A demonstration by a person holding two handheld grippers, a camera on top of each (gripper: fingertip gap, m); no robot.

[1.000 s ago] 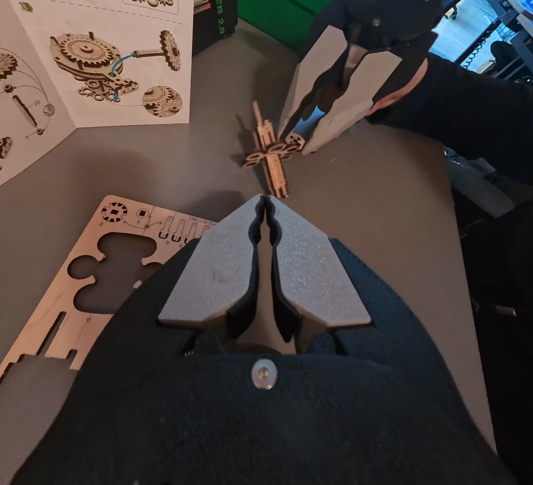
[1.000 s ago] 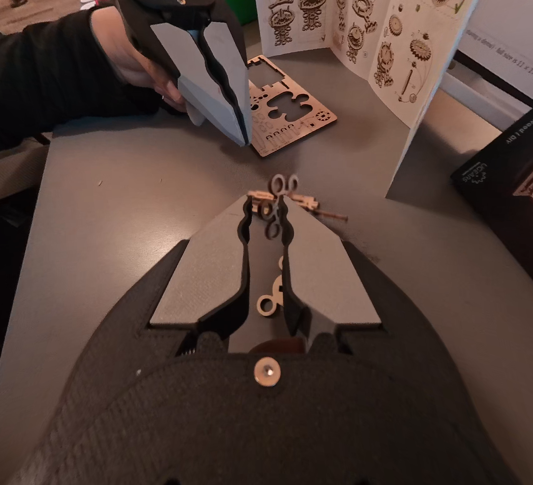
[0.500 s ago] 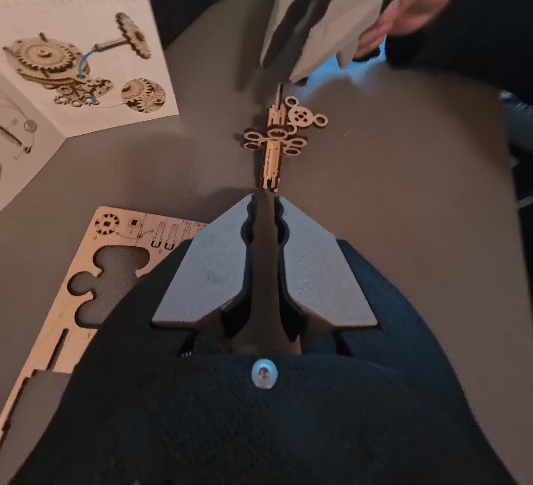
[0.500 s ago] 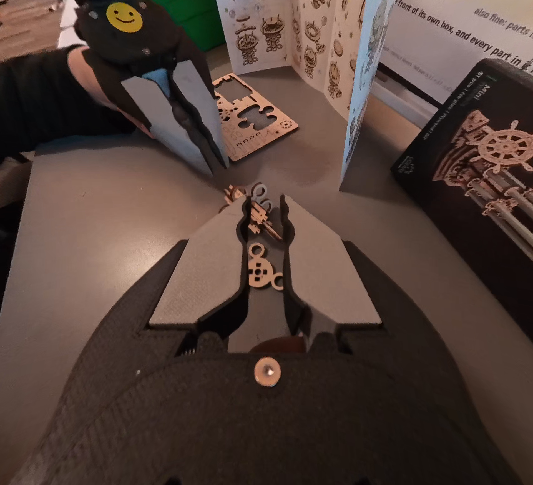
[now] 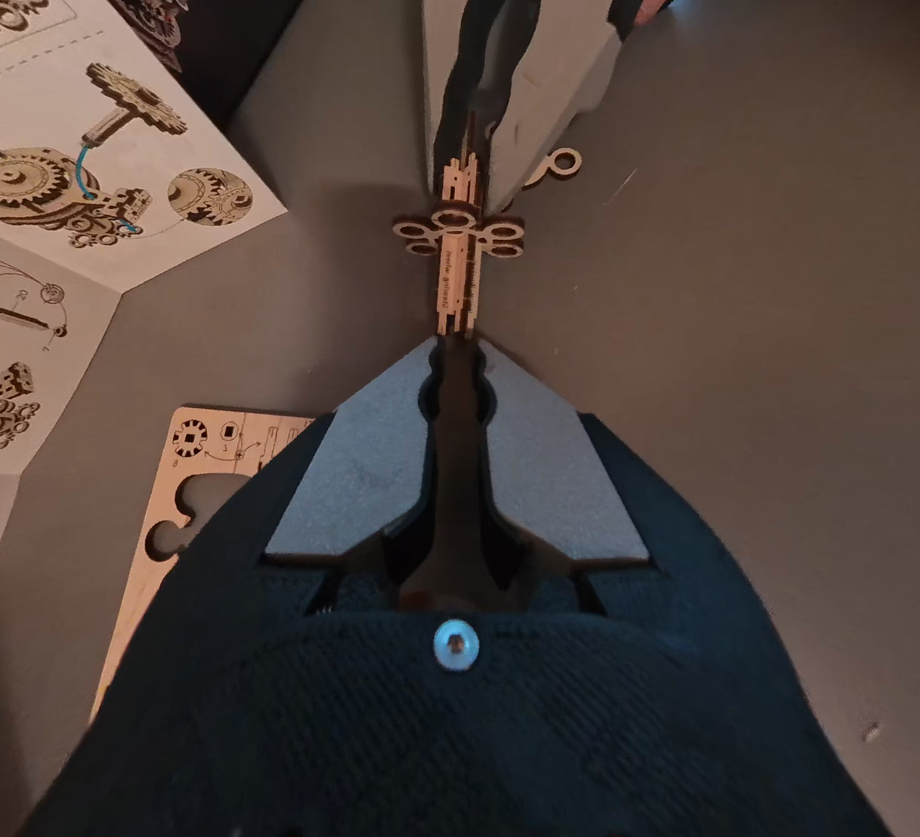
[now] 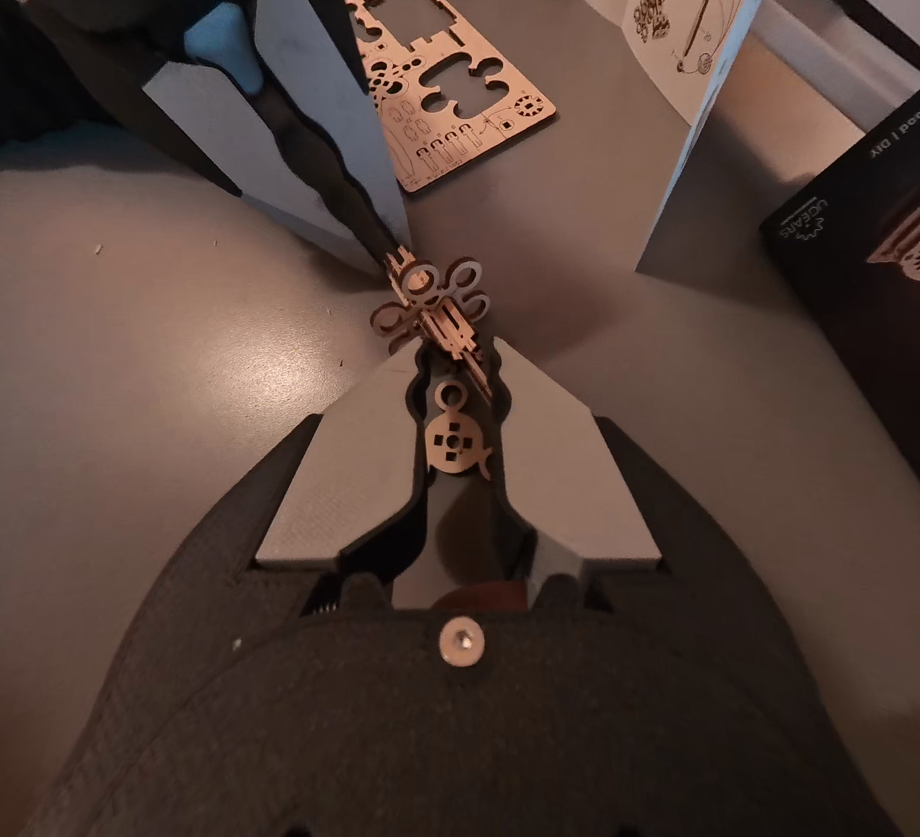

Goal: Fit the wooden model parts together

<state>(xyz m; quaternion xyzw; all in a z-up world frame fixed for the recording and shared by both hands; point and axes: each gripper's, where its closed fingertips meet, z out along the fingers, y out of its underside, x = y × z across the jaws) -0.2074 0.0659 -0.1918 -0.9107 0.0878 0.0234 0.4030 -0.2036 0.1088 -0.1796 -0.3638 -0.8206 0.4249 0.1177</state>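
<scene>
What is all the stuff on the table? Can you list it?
wooden shaft assembly: one, pale wood with looped petals, table centre, between both grippers' tips.
round wooden disc part: one, pale, flat on the table between the right gripper's fingers.
punched-out plywood sheet: one, pale, lying flat beyond the left gripper.
instruction leaflet: one, white, standing folded.
kit box: one, black, beside the leaflet.
table: one, grey.
left gripper: grey fingers, slightly open.
right gripper: grey fingers, open.
</scene>
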